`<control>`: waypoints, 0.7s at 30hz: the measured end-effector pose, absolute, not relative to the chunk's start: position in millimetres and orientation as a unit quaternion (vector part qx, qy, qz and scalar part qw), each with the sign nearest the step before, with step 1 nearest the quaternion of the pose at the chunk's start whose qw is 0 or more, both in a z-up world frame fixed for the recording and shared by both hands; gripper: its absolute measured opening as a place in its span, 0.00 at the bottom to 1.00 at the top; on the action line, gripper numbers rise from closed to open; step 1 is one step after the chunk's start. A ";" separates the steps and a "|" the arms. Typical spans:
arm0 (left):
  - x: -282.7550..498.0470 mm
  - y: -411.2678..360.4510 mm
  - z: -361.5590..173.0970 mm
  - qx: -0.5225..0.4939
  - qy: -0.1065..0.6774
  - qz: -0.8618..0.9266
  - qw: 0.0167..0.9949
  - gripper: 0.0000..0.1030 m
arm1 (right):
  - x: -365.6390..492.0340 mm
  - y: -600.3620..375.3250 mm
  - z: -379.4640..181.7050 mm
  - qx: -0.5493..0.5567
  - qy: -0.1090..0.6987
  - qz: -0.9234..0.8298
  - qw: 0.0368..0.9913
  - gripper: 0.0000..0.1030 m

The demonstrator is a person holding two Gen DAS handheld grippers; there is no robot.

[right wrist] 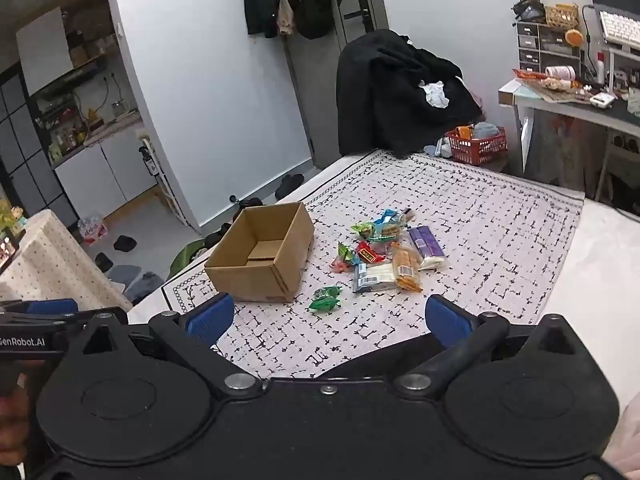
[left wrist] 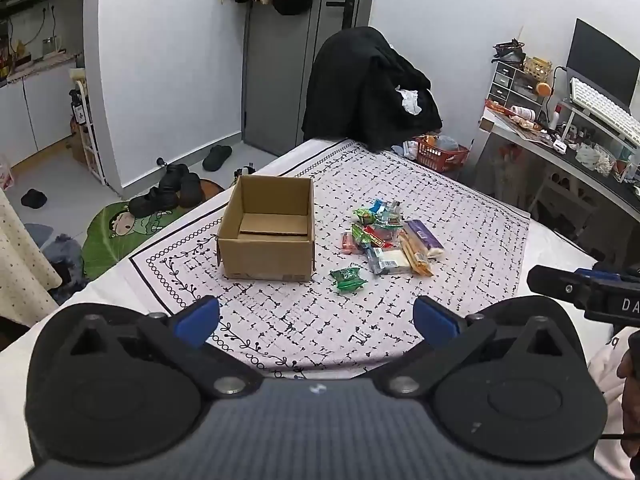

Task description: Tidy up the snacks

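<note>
An open cardboard box point(left wrist: 267, 232) point(right wrist: 260, 254) stands empty on a patterned cloth point(left wrist: 320, 320) point(right wrist: 480, 216). To its right lies a pile of wrapped snacks point(left wrist: 390, 240) point(right wrist: 388, 252), among them a purple pack point(left wrist: 423, 235) point(right wrist: 425, 246) and an orange pack point(right wrist: 406, 268). A green packet point(left wrist: 347, 278) point(right wrist: 325, 298) lies alone, nearer to me. My left gripper point(left wrist: 318, 322) hangs open over the cloth's near part, well short of box and snacks. My right gripper point(right wrist: 330, 322) is open too, nothing between its blue pads.
The cloth covers a bed whose left edge drops to a floor with shoes point(left wrist: 168, 192) and a green mat point(left wrist: 120, 236). A dark coat point(left wrist: 368, 88) drapes over a chair behind the bed. A red basket point(left wrist: 442, 156) and a cluttered desk point(left wrist: 560, 136) stand at right.
</note>
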State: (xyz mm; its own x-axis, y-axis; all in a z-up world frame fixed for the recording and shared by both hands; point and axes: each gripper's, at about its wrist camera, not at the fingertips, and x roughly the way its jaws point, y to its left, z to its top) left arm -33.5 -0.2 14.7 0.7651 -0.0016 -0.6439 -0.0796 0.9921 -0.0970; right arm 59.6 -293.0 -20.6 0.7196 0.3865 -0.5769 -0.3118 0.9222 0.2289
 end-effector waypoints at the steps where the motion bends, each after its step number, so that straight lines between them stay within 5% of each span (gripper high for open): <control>1: -35.1 -0.2 15.1 -0.058 0.341 0.022 0.938 1.00 | 58.2 -291.5 -20.3 0.055 0.322 0.188 0.926 1.00; 21: -44.2 4.5 8.7 -0.061 0.341 0.028 0.938 1.00 | 50.0 -284.2 -24.2 0.044 0.325 0.189 0.926 1.00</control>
State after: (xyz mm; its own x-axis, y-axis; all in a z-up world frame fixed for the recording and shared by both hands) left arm -44.2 4.5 8.7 0.7664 0.0107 -0.6423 -0.0942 0.9909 -0.0960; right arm 50.0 -284.2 -24.2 0.7175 0.3795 -0.5841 -0.3217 0.9243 0.2053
